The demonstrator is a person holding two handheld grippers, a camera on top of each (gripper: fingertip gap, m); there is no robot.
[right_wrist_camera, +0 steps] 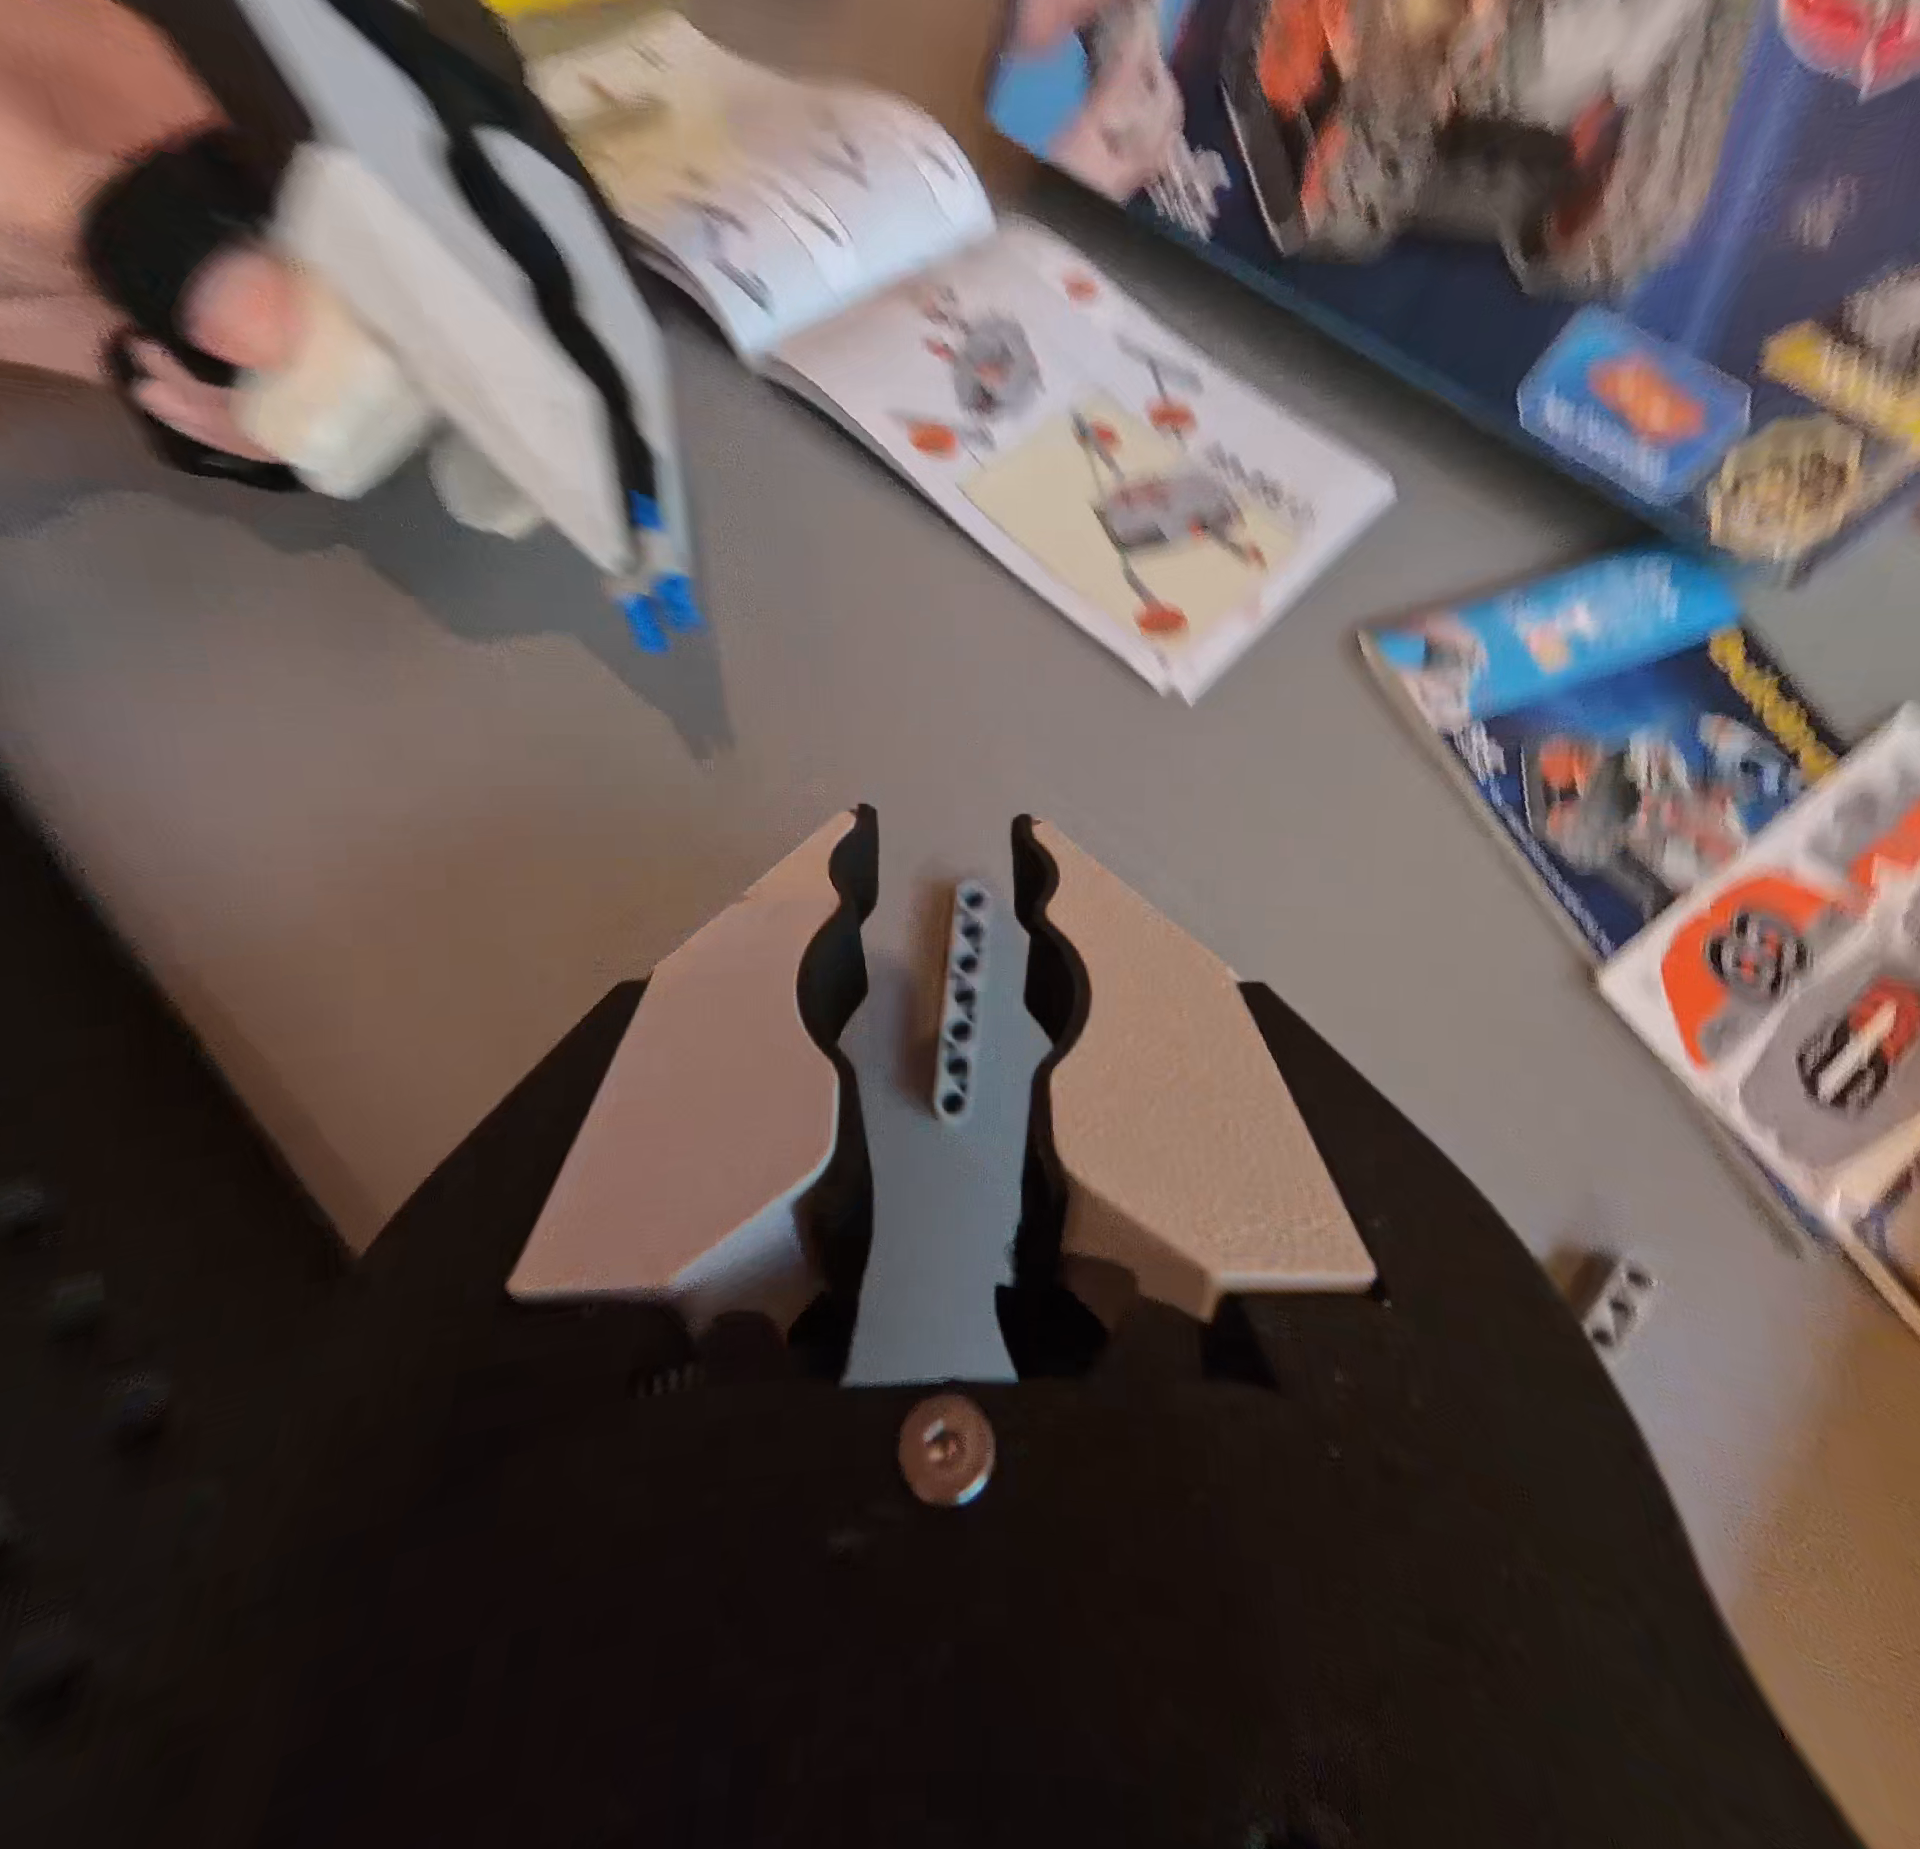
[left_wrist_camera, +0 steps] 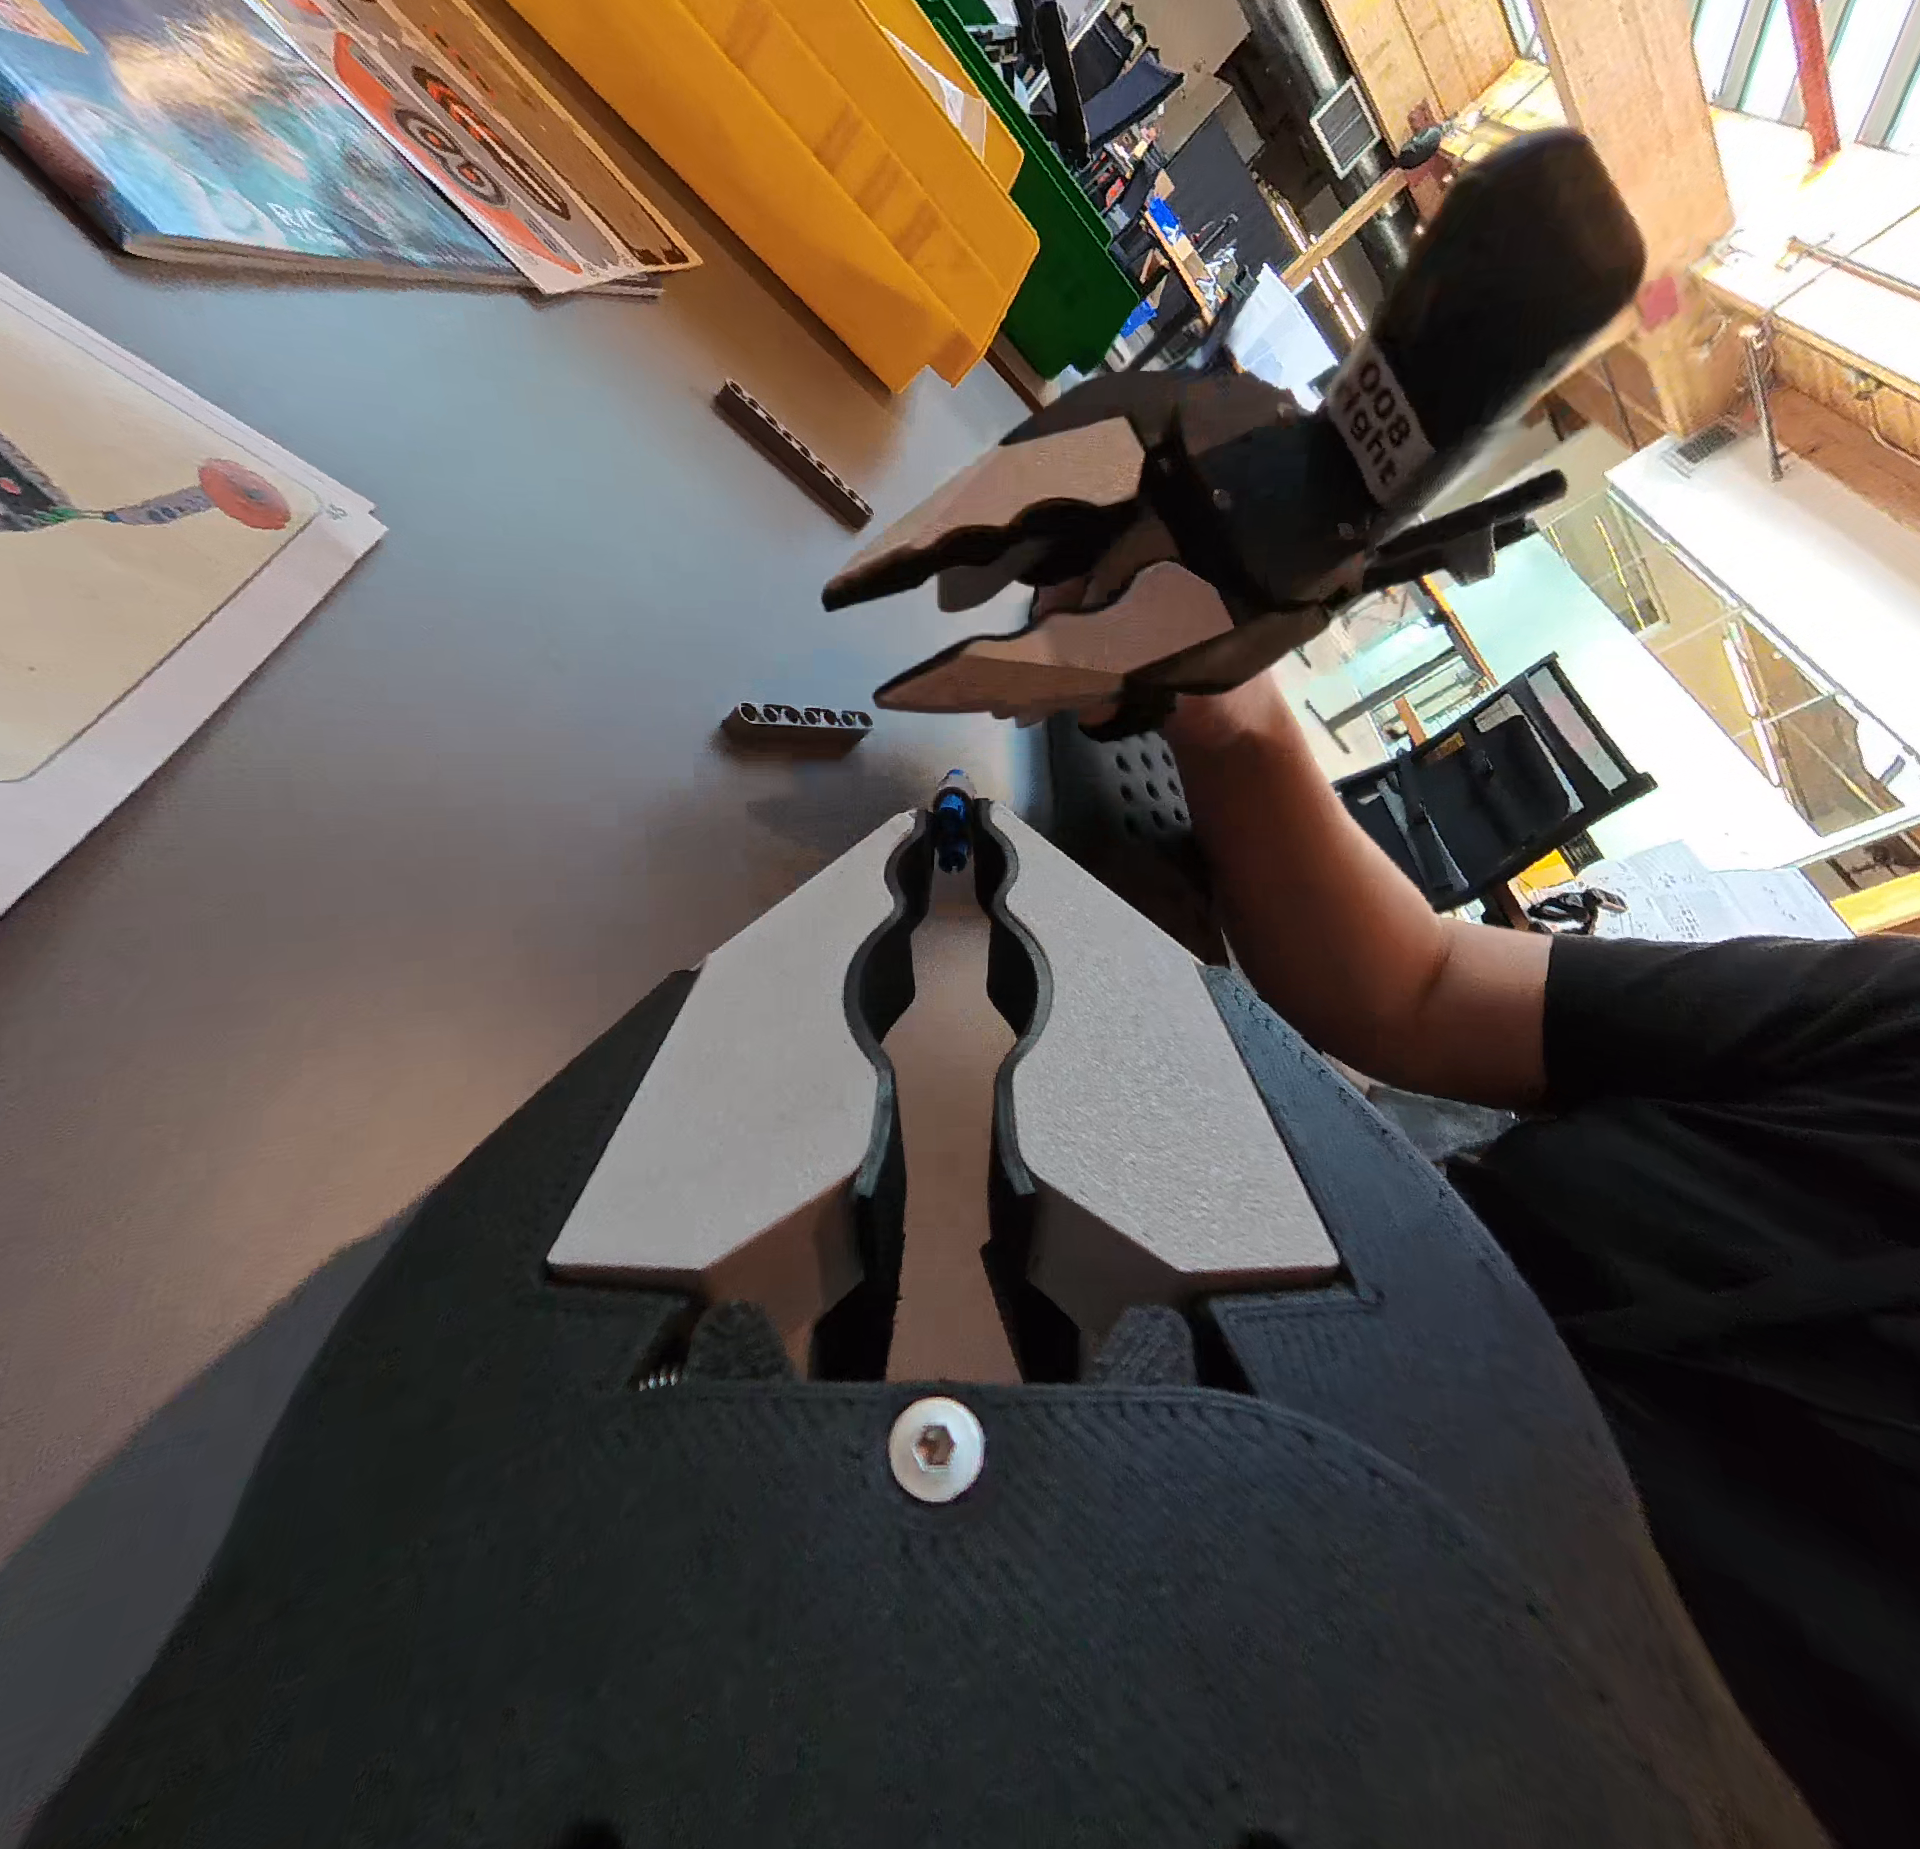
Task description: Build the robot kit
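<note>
The left tongs (left_wrist_camera: 951, 823) are clamped on a small blue pin (left_wrist_camera: 950, 831) at their tips, held just above the grey counter (left_wrist_camera: 520, 604). The right tongs (right_wrist_camera: 943, 820) stand apart, empty, hovering over a short grey beam (right_wrist_camera: 961, 999) that lies flat on the counter and shows in the gap between the jaws, untouched as far as can be seen. A longer beam (left_wrist_camera: 792, 454) lies farther off, near yellow bins (left_wrist_camera: 831, 137). An open booklet (right_wrist_camera: 1039, 428) and a boxed set (right_wrist_camera: 1455, 137) lie far right. Pin and short beam are apart, unjoined.
</note>
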